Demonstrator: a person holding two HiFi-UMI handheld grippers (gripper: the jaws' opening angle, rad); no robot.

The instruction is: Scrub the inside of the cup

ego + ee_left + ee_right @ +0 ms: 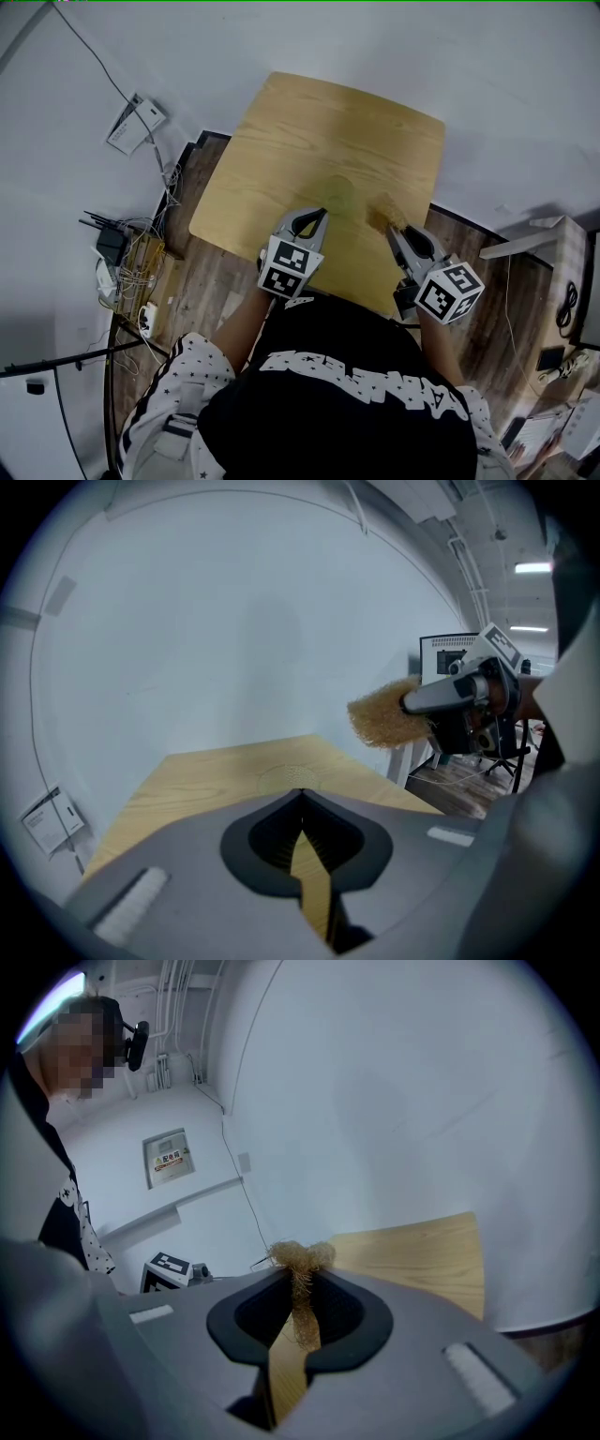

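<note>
Noted clear cup (339, 195) on wooden table (309, 122) near centre of the head view, just beyond the tip of left gripper (322, 216), jaws closed flat together with nothing visible between them; unable to confirm any pinch on the cup's rim. Found right gripper (392, 230) lower right of the cup, jaws clamped on tan fibrous scourer (385, 214), the tuft just right of the cup
</note>
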